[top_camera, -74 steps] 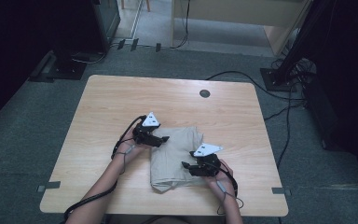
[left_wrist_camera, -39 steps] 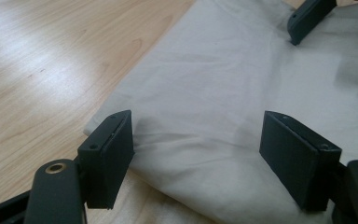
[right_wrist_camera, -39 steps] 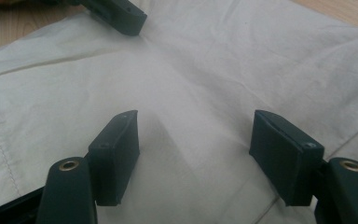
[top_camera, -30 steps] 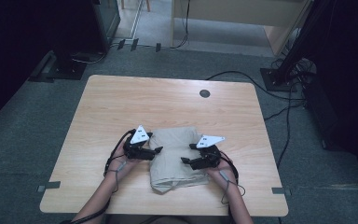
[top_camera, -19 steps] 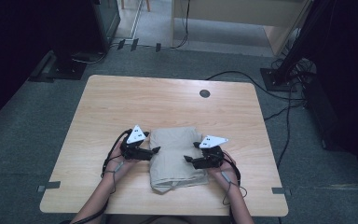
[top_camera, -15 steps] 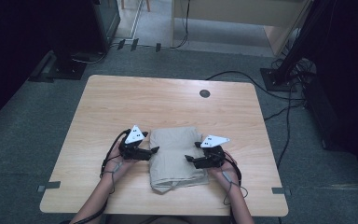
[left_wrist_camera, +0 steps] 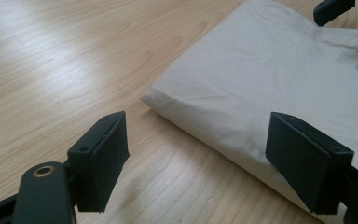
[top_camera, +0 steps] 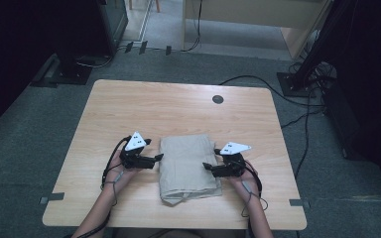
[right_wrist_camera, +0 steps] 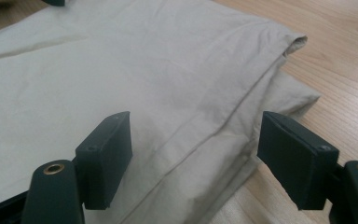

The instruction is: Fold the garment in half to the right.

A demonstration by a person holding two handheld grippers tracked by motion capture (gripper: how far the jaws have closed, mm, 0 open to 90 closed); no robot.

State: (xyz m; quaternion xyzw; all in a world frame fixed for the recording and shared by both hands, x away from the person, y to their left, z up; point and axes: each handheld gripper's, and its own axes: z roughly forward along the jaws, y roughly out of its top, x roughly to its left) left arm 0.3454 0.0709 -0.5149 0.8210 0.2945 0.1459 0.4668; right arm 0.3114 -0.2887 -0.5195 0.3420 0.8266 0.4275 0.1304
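High view: beige folded cloth (top_camera: pixel 187 168), flat on wooden table (top_camera: pixel 178 109)

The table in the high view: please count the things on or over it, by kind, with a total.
Folded beige cloth: 1
Hand-held grippers: 2, left gripper and right gripper
Round dark grommet in the table: 1
Total: 4

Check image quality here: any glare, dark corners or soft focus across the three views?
High view: room edges fall to near black, table evenly lit, folded cloth a bit soft. Left gripper view: pale glare streaks on the wood at upper left, near jaws slightly soft. Right gripper view: flat light, cloth seam sharp, little shadow.
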